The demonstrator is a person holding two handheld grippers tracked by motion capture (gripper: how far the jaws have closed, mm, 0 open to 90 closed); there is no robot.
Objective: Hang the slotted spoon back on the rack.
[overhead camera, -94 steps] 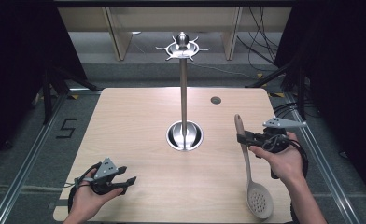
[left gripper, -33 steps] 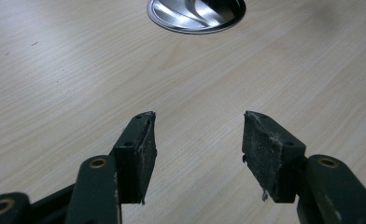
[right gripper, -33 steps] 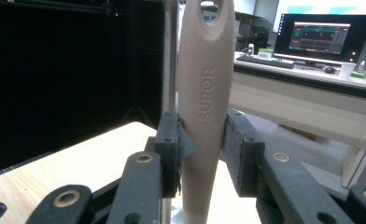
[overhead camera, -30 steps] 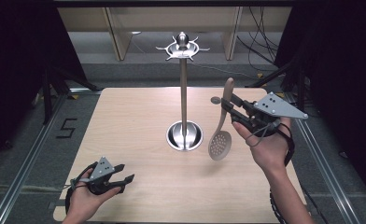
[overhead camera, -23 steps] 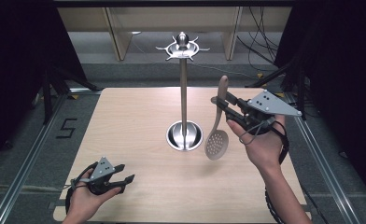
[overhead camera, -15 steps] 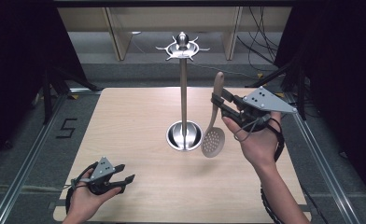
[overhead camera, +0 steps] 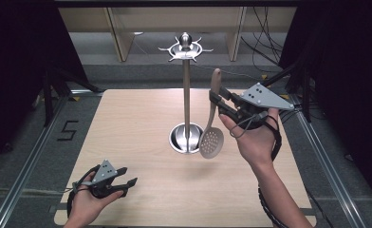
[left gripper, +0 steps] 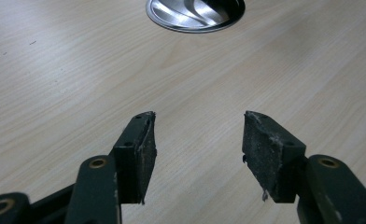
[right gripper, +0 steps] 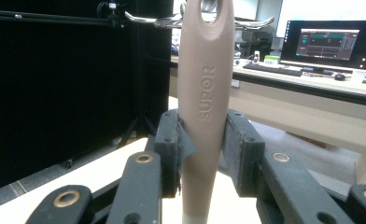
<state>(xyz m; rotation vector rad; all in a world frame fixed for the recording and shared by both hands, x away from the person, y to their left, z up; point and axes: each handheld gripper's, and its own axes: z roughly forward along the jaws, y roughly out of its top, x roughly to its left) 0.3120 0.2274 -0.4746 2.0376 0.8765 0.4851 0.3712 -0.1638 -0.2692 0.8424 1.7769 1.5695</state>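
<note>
- The left gripper (overhead camera: 122, 183) rests low on the table (overhead camera: 141, 118) at about 7 o'clock from the stand's base (overhead camera: 186, 137); its jaws stand apart with nothing between them, bare wood showing in the gap in the left gripper view (left gripper: 197, 135).
- The utensil stand (overhead camera: 186, 85) rises from the table's middle, and none of the hooks (overhead camera: 185, 47) at its top carries anything.
- The slotted spoon (overhead camera: 211, 126) is already off the table, hanging nearly upright just at 3 o'clock of the pole, bowl down, hole end up.
- The right gripper (overhead camera: 219, 104) is clenched on the spoon's handle (right gripper: 204, 107); the pads press it from both sides.
- Judged from this, pickup is done; the handle's hole (right gripper: 211, 5) is not yet on a hook, so raising and hanging remain.
</note>
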